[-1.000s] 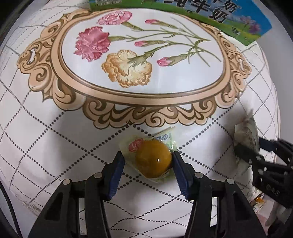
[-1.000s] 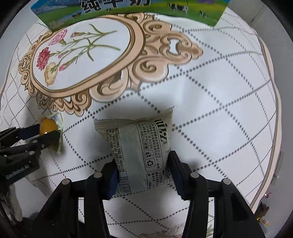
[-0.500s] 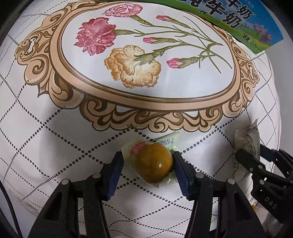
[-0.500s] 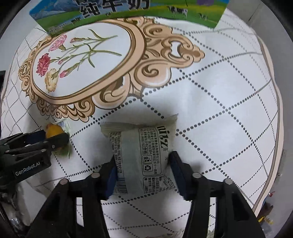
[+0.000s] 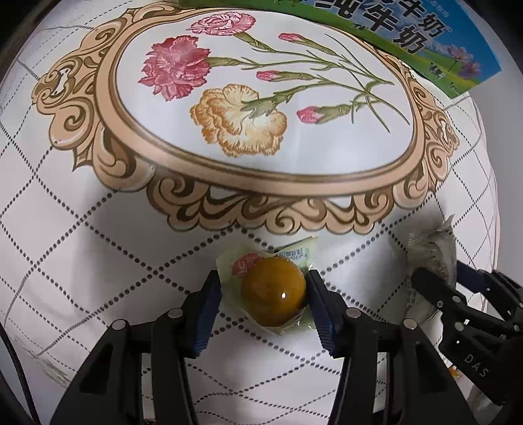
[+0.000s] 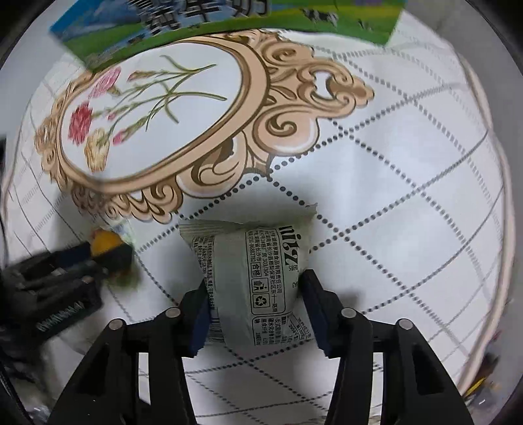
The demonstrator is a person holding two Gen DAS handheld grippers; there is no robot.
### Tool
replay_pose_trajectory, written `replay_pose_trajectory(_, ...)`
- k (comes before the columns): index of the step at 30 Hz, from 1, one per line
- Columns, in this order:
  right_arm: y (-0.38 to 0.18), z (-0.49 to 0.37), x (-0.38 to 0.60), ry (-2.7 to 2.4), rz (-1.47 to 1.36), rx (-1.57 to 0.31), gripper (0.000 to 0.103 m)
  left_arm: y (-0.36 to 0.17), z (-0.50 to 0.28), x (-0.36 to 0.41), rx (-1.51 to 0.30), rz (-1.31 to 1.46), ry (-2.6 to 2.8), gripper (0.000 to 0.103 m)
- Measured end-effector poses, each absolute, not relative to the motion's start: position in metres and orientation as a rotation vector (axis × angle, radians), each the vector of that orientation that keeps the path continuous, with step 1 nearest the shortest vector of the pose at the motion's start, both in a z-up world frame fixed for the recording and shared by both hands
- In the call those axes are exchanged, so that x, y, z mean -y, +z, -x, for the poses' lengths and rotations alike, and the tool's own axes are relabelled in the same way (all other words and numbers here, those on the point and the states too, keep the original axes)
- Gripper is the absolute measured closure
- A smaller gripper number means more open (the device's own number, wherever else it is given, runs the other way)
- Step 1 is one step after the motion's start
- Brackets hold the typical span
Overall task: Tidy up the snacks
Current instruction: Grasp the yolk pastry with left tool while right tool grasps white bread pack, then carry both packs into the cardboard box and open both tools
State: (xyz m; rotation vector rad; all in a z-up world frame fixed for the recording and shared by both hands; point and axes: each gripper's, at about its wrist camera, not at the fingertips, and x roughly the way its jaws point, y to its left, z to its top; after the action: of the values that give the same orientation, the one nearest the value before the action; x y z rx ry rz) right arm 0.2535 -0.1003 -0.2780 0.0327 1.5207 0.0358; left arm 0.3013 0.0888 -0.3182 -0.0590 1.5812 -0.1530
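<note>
My left gripper is shut on a clear-wrapped round orange-brown snack and holds it above the flowered tablecloth. My right gripper is shut on a grey-green snack packet with black print, also held above the cloth. In the left wrist view the right gripper and its packet are at the right edge. In the right wrist view the left gripper and the orange snack are at the left, blurred.
A green and blue milk carton box lies at the far edge of the table; it also shows in the right wrist view. A large carnation medallion is printed on the cloth. The table edge runs along the right.
Both grippers have moved forward toward the milk box with their snacks still held. The two grippers stay side by side.
</note>
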Motion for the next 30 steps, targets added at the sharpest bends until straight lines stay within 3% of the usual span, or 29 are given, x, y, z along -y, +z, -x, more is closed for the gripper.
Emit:
replay_pose_trajectory(6,-0.275,-0.230,0.106,0.053,-0.066,-1.574,0.050,-0.320,-0.280,-0.090,-1.619,0.053,-0.174,0.053)
replay_pose_trajectory(11,-0.279,-0.231,0.118,0.050,-0.130,-1.578,0.040,-0.333,-0.286,-0.092,-1.653,0.064,-0.169,0.051)
replay_pose_trajectory(18,-0.288,-0.236,0.090,0.040,-0.045,-1.567,0.040,-0.331,-0.280,-0.079,-1.619,0.019,-0.139,0.053)
replay_pose_trajectory(25,-0.287,-0.229,0.065,0.058,0.013,-1.526,0.047,-0.318,-0.275,-0.071,-1.632,0.020,-0.164,0.054)
replay_pose_trajectory(30,-0.247,-0.212,0.057,0.110,-0.001,-1.480,0.047,-0.296,-0.274,-0.063,-1.625,0.061,-0.197,0.054)
